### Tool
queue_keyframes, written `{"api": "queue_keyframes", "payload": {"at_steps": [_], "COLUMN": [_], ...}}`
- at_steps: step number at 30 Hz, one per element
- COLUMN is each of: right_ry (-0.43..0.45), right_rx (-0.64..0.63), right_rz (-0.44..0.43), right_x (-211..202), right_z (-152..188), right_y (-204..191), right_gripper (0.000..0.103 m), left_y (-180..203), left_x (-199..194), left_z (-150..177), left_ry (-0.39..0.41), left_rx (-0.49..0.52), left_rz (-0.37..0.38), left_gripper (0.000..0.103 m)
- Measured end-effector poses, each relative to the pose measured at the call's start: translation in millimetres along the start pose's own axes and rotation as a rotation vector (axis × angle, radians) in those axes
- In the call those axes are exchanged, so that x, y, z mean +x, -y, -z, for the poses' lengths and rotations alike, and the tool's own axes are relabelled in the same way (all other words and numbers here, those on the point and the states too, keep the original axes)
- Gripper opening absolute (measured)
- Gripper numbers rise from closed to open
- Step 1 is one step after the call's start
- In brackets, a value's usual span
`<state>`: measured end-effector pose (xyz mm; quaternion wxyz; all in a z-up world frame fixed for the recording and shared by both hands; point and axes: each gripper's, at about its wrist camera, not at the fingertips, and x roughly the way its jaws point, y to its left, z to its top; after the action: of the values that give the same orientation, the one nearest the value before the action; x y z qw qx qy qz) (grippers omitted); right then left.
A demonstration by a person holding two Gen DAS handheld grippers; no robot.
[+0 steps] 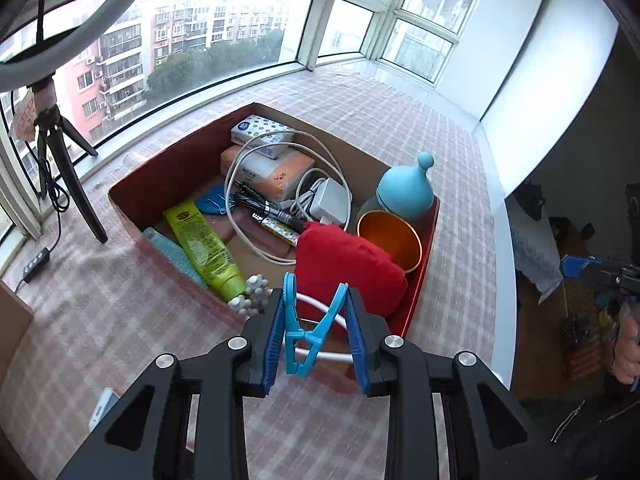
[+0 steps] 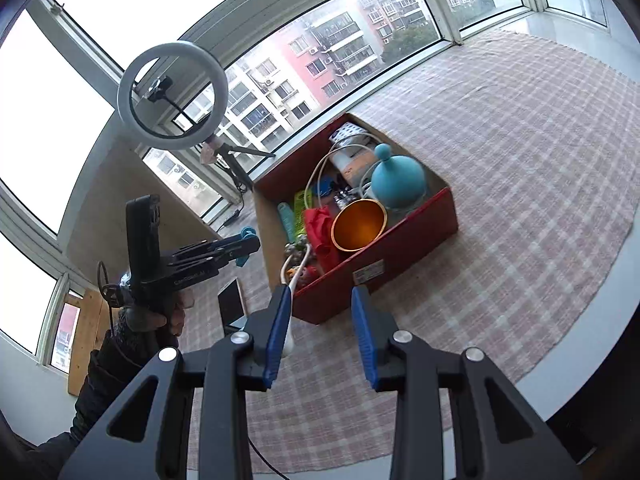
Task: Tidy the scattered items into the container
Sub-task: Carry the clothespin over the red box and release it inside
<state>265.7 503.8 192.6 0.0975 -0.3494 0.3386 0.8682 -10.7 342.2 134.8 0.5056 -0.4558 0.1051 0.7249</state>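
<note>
A blue clothes peg [image 1: 310, 330] is pinched between the blue pads of the left gripper [image 1: 316, 334], held just above the near edge of the red cardboard box [image 1: 422, 284]. The right gripper [image 2: 320, 334] is kept off to the side with jaws spread and nothing held. Beyond, the box is seen crowded: red cloth [image 1: 348, 268], orange cup [image 1: 390, 238], green tube [image 1: 206, 248], white cable [image 1: 256, 160]

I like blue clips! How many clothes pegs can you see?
2: one peg is held in the left gripper near the box; another lies inside the box. More may be hidden.
</note>
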Motion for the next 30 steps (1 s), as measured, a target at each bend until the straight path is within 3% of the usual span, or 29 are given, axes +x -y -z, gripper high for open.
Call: {"api": "queue_keyframes", "payload": {"at_steps": [7,14,25,30], "right_ry": [0.035,0.023,-0.014,-0.004], "right_rx": [0.027,0.042,0.040,0.056], "right_rz": [0.003,-0.017,-0.038,-0.018], "right_x": [-15,-4,8,3], "right_z": [-29,-45,-39,-37], "right_y": [46,65,63,67], "right_gripper": [0.031,0.031,0.031,0.031], "left_y": [-1,-6,3,4], "left_x": [29,42,46,39], "left_z": [6,16,24,22], "left_ry": [0.004,-0.006,-0.029,-0.009], "left_rx": [-0.122,-0.186,-0.155,-0.145], "left_rz": [-0.008,-0.031,-0.024,-0.033], "left_gripper": [0.028,0.028,0.028,0.035]}}
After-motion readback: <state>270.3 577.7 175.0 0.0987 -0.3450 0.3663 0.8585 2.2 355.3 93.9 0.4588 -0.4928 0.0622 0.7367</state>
